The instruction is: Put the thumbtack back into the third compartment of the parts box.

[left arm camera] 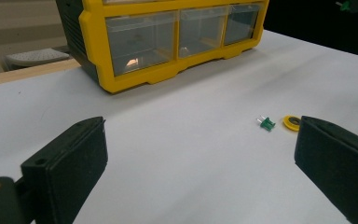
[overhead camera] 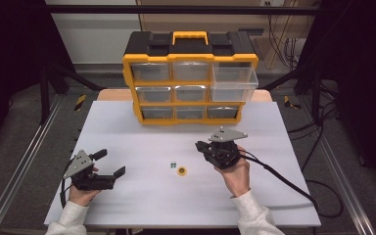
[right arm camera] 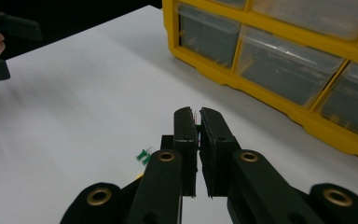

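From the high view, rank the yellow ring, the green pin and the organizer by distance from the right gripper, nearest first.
From the right gripper:
1. Yellow ring, just left and nearer the person.
2. Green pin, left of the ring.
3. Organizer, at the table's far edge.

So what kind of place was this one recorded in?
Most likely a lab or workshop recording station, not a home. A white table stands inside a dark metal frame, loose cables trail on the floor, and a yellow parts organiser with clear drawers stands on the table.
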`<move>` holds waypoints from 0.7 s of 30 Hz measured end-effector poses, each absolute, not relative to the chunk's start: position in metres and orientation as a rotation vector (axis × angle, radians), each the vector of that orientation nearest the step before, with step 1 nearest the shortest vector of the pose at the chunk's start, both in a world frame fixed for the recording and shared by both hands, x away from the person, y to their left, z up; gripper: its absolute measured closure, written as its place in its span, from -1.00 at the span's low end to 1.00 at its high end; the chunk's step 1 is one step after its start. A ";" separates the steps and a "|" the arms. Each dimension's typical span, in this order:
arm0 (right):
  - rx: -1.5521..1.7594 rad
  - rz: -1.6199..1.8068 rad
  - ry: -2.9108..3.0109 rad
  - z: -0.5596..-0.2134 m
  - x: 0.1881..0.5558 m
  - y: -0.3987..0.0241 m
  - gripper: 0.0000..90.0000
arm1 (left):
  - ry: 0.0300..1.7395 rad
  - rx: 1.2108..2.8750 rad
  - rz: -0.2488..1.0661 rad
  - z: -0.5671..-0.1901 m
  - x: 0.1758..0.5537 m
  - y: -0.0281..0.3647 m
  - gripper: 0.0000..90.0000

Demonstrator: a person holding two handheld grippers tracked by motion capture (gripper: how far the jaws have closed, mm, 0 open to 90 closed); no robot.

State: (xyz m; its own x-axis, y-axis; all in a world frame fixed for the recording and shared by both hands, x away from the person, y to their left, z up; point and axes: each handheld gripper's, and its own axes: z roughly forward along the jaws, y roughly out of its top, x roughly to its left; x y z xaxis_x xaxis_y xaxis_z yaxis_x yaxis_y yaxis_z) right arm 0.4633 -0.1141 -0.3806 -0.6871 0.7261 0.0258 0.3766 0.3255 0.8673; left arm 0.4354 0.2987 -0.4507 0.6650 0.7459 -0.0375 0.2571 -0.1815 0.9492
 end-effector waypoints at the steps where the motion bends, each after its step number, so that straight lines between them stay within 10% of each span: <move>1: 0.982 1.309 2.222 -0.378 0.463 -0.116 0.90 | 0.811 1.745 0.536 -0.451 0.435 0.299 -0.95; 21: 0.969 1.362 2.115 -0.326 0.463 -0.152 0.90 | 0.814 1.747 0.534 -0.451 0.436 0.299 -0.95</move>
State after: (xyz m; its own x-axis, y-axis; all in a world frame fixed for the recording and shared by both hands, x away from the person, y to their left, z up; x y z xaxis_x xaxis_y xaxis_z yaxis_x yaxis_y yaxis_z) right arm 0.4632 -0.1524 -0.3263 -0.6567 0.7541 0.0077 0.3189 0.2684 0.9090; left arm 0.4359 0.2985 -0.4513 0.6642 0.7465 -0.0398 0.2611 -0.1818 0.9480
